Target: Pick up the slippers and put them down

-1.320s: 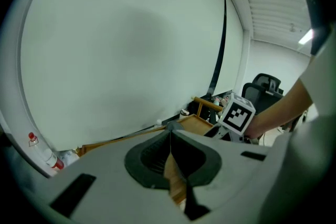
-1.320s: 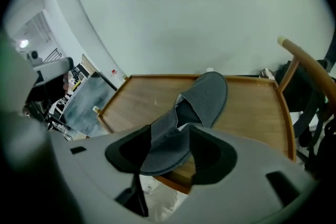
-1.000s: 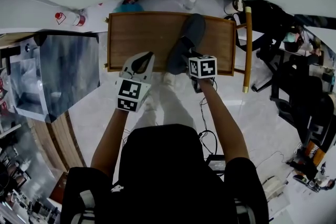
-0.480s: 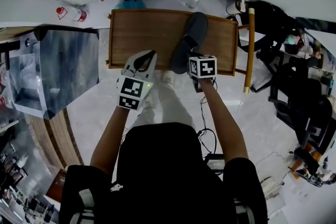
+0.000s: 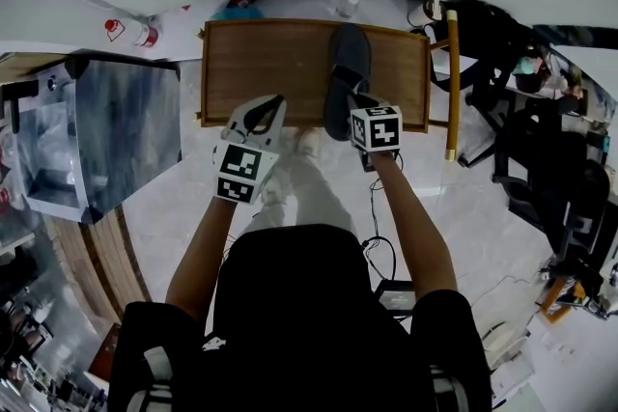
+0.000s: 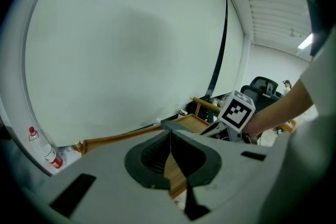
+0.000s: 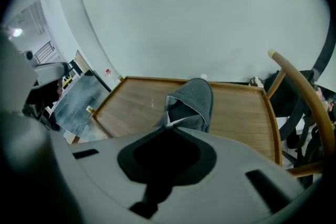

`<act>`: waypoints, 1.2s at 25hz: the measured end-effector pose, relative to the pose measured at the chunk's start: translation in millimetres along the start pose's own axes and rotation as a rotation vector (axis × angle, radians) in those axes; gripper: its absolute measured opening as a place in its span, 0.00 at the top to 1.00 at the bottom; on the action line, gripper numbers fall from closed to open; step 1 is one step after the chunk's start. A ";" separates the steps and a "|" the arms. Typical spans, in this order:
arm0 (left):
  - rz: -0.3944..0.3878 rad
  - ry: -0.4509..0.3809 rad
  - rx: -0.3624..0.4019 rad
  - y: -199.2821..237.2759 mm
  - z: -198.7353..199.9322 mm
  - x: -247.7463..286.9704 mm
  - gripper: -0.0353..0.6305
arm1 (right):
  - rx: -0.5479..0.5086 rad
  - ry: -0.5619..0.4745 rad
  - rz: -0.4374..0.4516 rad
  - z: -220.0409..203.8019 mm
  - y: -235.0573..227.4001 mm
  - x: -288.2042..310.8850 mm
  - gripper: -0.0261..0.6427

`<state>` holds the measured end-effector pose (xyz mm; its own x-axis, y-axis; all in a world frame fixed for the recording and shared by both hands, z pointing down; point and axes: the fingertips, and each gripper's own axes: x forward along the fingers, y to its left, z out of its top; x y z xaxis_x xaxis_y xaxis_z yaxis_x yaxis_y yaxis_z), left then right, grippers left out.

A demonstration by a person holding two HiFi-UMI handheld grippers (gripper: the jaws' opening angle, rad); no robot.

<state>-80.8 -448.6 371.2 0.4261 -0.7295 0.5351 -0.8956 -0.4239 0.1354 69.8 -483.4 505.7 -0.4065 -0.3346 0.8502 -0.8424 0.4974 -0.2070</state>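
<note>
The right gripper (image 5: 351, 106) has its two jaws squeezed tight on the back end of a grey slipper (image 5: 346, 72). The slipper sticks out away from the person, over the right half of a brown wooden table (image 5: 261, 63). Its toe points at the far edge of the table. I cannot tell if the slipper is touching the wood or just above it.

From the right gripper (image 7: 169, 128) you can see the slipper (image 7: 191, 105) right at the tips, with its open part facing up and the table (image 7: 131, 102) under it.

The left gripper (image 5: 275, 103) is at the near edge of the table, beside the slipper but not touching it. Seen from the left gripper (image 6: 169, 136), its jaws are pressed together and hold nothing
</note>
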 end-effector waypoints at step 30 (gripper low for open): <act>-0.129 -0.123 0.168 -66.9 8.4 -131.3 0.94 | -0.143 -0.317 -0.058 -4.9 111.7 -177.2 0.95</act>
<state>-75.8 -329.0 284.9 0.5576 -0.7187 0.4154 -0.8029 -0.5941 0.0498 49.5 -364.7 334.3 -0.4681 -0.5858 0.6616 -0.8181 0.5703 -0.0739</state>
